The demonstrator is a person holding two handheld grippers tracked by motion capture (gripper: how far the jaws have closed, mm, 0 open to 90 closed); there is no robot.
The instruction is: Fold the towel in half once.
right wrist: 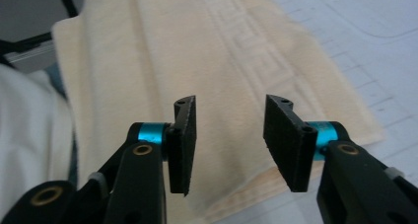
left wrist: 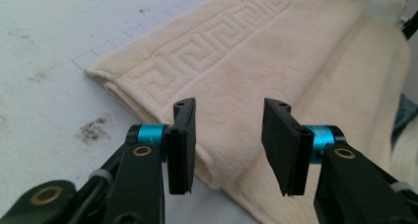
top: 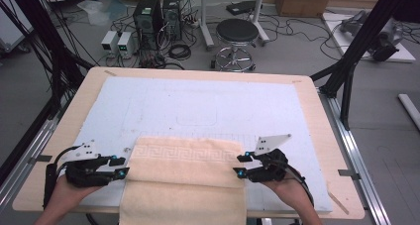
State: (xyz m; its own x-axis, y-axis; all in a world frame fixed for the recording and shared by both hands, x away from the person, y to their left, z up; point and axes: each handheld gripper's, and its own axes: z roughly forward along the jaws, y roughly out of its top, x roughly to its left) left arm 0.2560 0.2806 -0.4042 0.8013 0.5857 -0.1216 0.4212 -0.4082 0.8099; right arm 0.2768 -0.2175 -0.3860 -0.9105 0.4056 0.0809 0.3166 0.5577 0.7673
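Currently, high view: the folded towel point(top: 185, 178) lies on the white mat point(top: 198, 106) at the near edge of the bench point(top: 317, 116), its front hanging over that edge.
Left tongs point(top: 120, 166): released, just beside the towel's left edge, nothing between the jaws.
Right tongs point(top: 241, 165): released, just beside the towel's right edge, likewise empty.
Left gripper view: the jaws stand apart above the towel point(left wrist: 276, 61); the patterned border runs toward the far corner, and the fold's layered edge lies below the left jaw.
Right gripper view: the jaws stand apart over the towel point(right wrist: 162, 51), whose near corner lies below them.
Step advice: probably the next fold; bring both tongs onto matching corners, catch every layer, and lift evenly so the edges stay aligned.
Hidden: the overhanging part is cut off by the frame; the layer count cannot be told.
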